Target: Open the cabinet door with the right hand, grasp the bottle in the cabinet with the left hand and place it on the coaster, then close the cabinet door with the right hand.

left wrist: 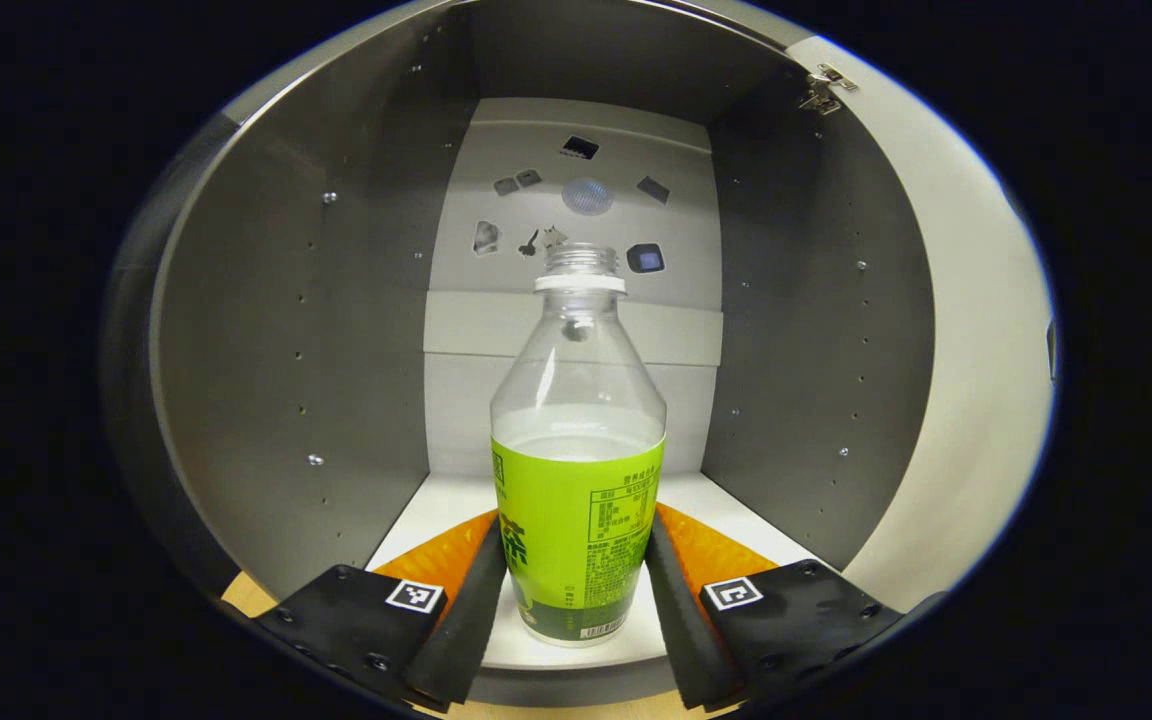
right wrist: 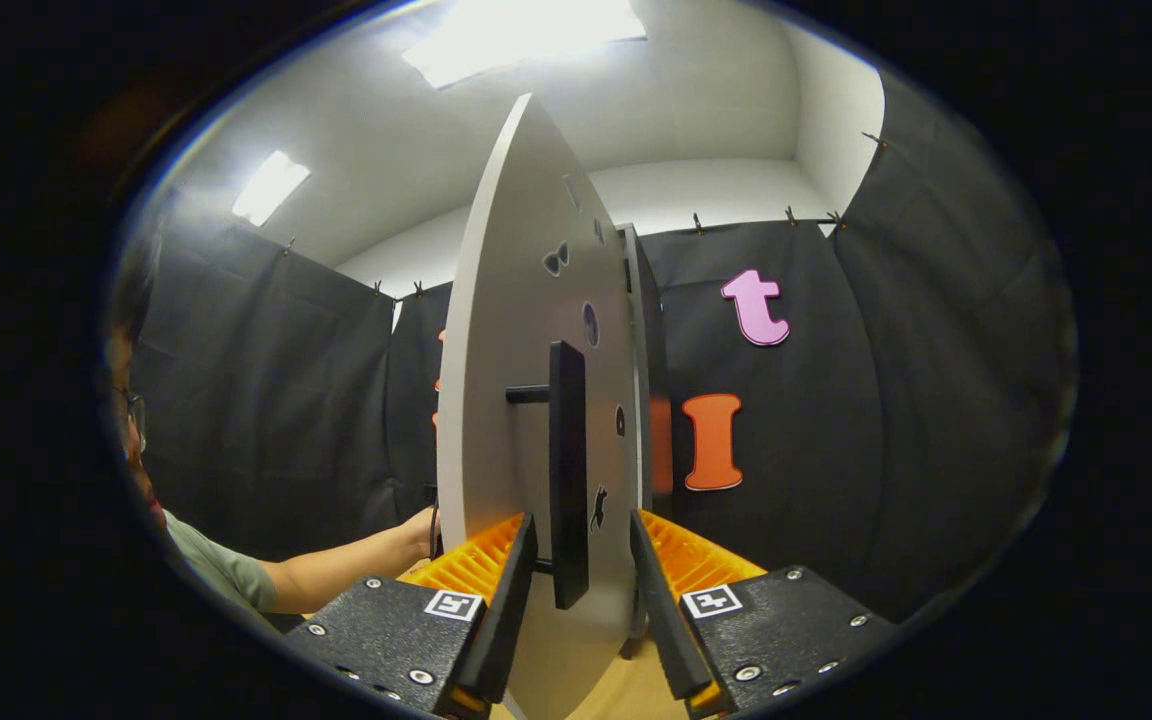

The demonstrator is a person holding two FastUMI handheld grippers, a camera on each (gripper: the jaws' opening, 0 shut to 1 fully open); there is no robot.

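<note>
Inside the cabinet, your left gripper brackets the bottle, fingers touching its label; whether they clamp cannot be told. Confirm firm pressure, keep it upright.

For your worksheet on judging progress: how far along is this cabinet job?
Done: the cabinet door stands open, its handle between the right gripper fingers. In hand: the left gripper brackets the bottle on the cabinet shelf. Left: lifting it out, placing it, closing the door.
</note>
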